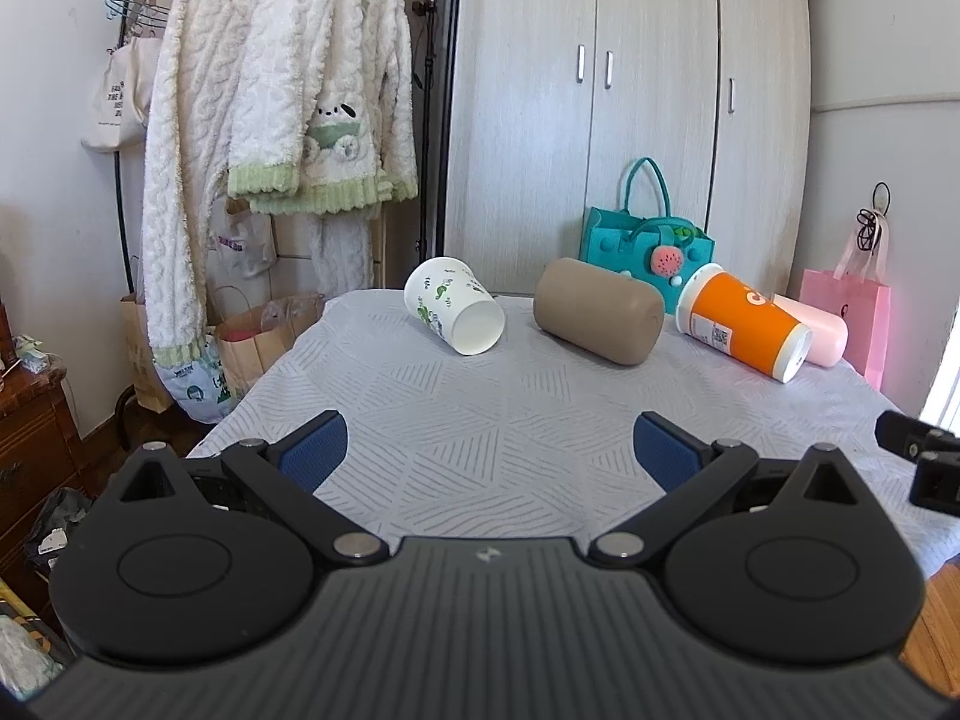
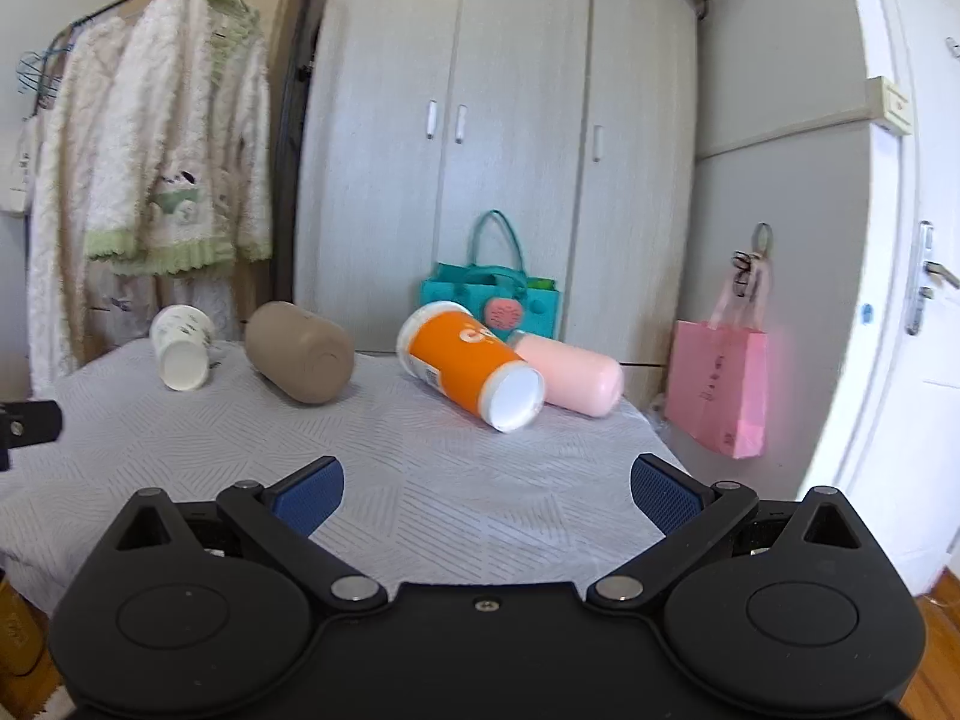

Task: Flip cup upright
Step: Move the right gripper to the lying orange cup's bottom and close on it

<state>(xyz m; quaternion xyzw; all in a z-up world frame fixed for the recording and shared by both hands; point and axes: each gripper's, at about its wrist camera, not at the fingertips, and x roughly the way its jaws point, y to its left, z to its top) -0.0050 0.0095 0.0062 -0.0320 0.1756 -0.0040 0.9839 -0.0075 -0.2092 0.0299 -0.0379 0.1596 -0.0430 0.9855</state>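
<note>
Four cups on their sides along far edge of table [image 1: 480, 432]: white paper cup [image 1: 454, 313], brown cup [image 1: 598, 319], orange cup [image 2: 469, 365], pink cup [image 2: 570, 376] touching it. Left gripper [image 1: 489, 450] and right gripper [image 2: 486, 495] both spread wide, empty, well short. Advised: approach one cup squarely across its body, close mid-wall, lift clear before rotating. Risk: rolling.
</note>
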